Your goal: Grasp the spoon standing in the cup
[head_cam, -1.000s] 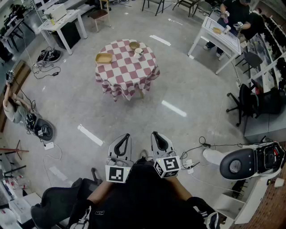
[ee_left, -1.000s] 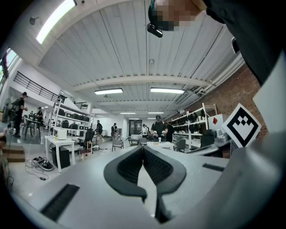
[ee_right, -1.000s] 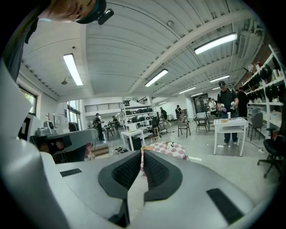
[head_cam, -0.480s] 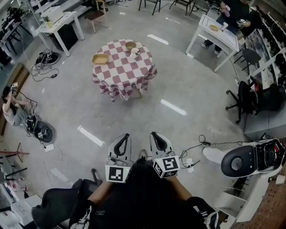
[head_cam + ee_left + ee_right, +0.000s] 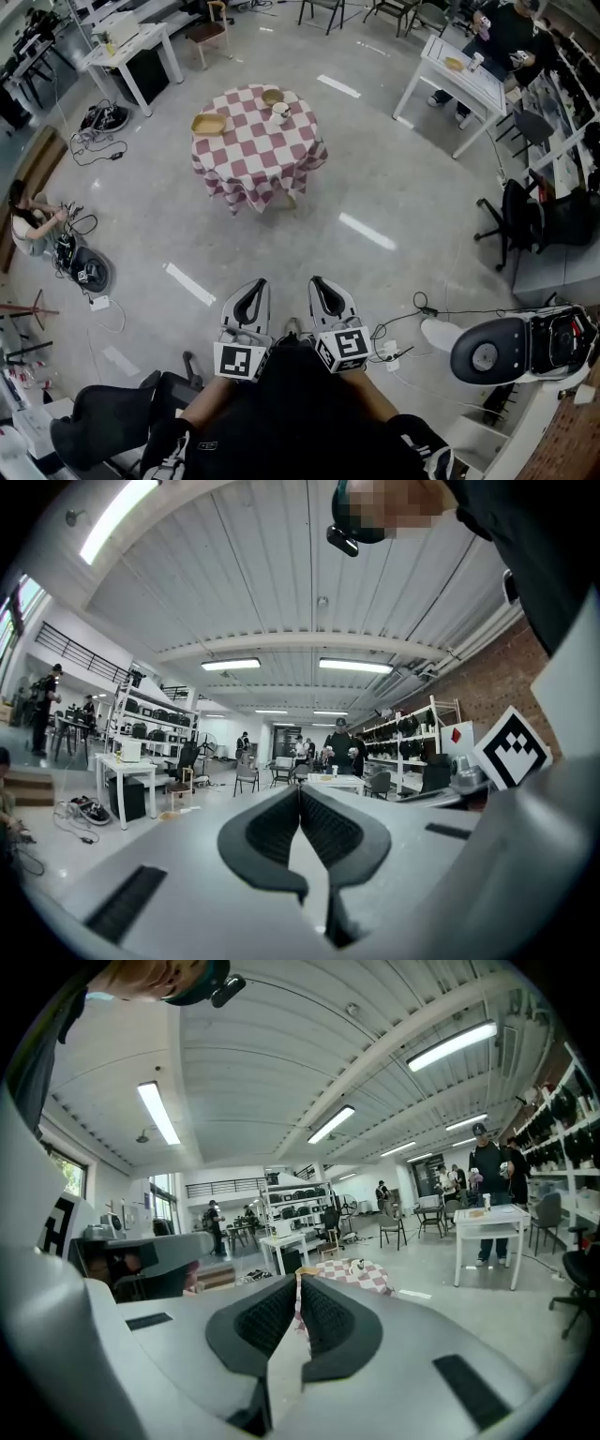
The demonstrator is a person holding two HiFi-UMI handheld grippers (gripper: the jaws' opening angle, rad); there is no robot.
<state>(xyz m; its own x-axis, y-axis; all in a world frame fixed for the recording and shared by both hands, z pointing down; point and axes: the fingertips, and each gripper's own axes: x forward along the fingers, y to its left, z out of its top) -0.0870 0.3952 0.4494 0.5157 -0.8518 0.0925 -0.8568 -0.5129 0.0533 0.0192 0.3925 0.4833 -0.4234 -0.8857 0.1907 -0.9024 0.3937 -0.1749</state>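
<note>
A round table with a red-and-white checked cloth (image 5: 253, 155) stands far ahead across the floor. On its far side are a white cup (image 5: 279, 112), a small bowl (image 5: 273, 96) and a tan tray (image 5: 209, 123). The spoon is too small to make out. Close to the person's body, my left gripper (image 5: 253, 283) and right gripper (image 5: 317, 280) are held side by side, both shut and empty. In the left gripper view the left gripper (image 5: 299, 791) points into the room, with no table in sight. Past the right gripper (image 5: 298, 1281) the table (image 5: 371, 1277) and cup (image 5: 358, 1264) show in the distance.
Bare concrete floor lies between me and the table. A white desk (image 5: 127, 42) stands back left, another (image 5: 459, 75) back right with a person beside it. A person (image 5: 33, 225) sits on the floor at left. Office chair (image 5: 511, 220), white machine (image 5: 506, 342) and floor cables (image 5: 412, 309) at right.
The view has shifted slightly: the table sits a little further left in the picture. Both grippers stay shut and side by side, a touch lower left in frame.
</note>
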